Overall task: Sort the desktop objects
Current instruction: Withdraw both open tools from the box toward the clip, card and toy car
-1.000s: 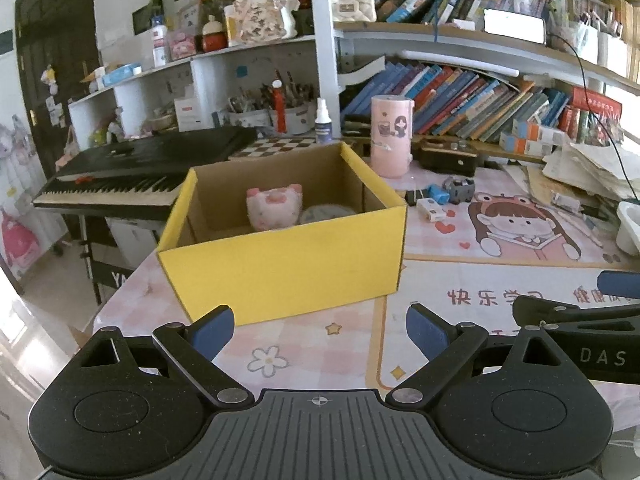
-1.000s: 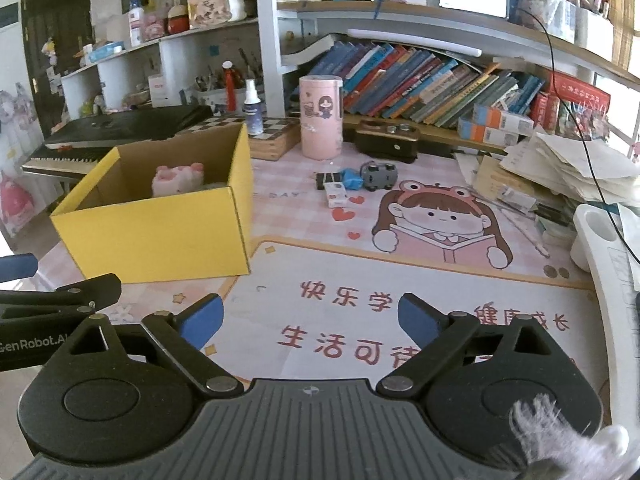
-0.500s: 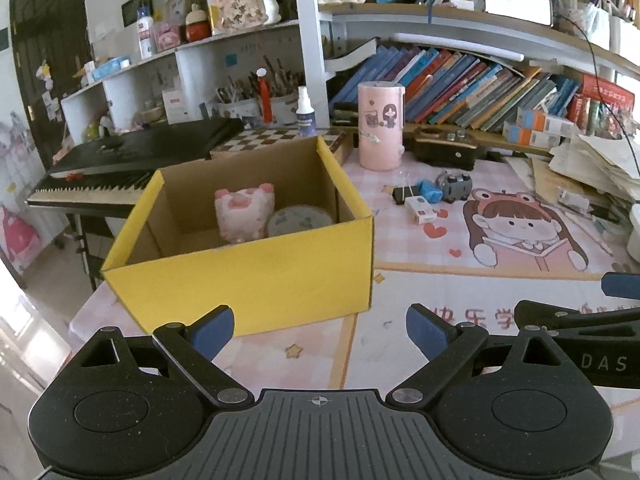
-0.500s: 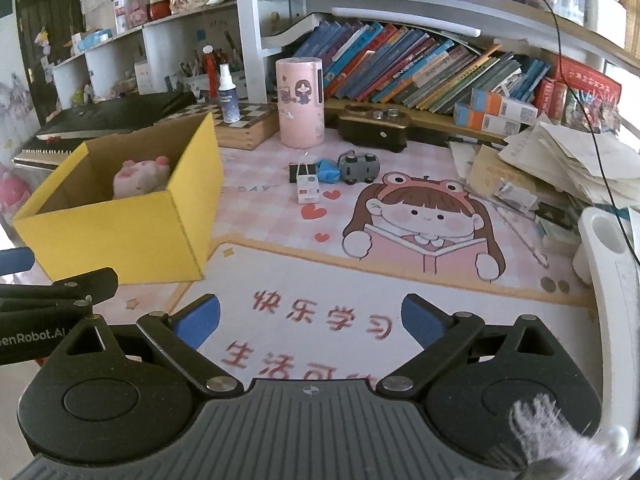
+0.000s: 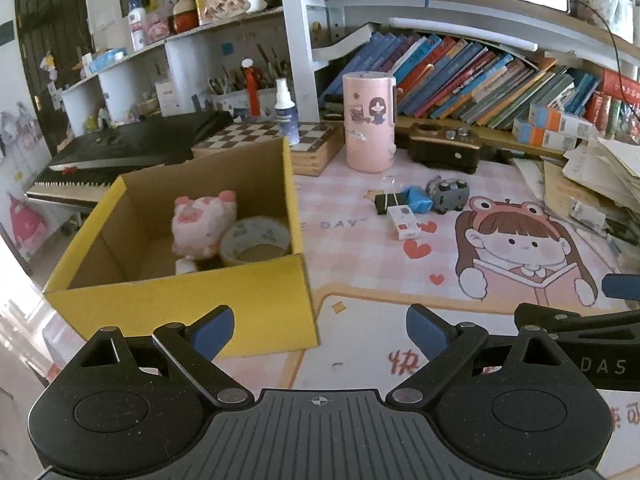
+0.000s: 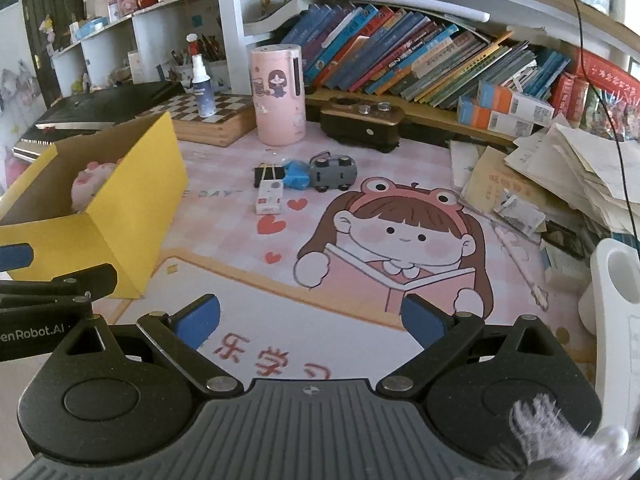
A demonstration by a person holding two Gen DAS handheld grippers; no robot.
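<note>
Both grippers hang over the near part of the pink desk mat (image 6: 224, 240), side by side, and neither holds anything. The left gripper (image 5: 320, 330) has its blue fingertips (image 5: 212, 330) spread wide apart, with only the mat between them. The right gripper (image 6: 310, 316) is released in the same way, its jaws wide and empty.

The yellow cardboard box (image 5: 192, 304) stands on the left side of the desk, its top open. Inside it a pink plush pig (image 5: 202, 224) stands against the far part, and a roll of tape (image 5: 256, 240) lies just beside it on the right, touching it.

The things not yet sorted lie together in the middle of the mat, further away than the box and to its right: a small black object with a rubber band (image 6: 267, 174), a crumpled blue piece (image 6: 296, 174), a grey toy car (image 6: 334, 174) lying on its side, and a small white and red box (image 6: 270, 198) just in front of them. Behind this group stands a tall pink cylinder (image 6: 278, 94) with a cartoon girl, and further right a dark brown box (image 6: 362, 128) under the row of books (image 6: 400, 60).
</note>
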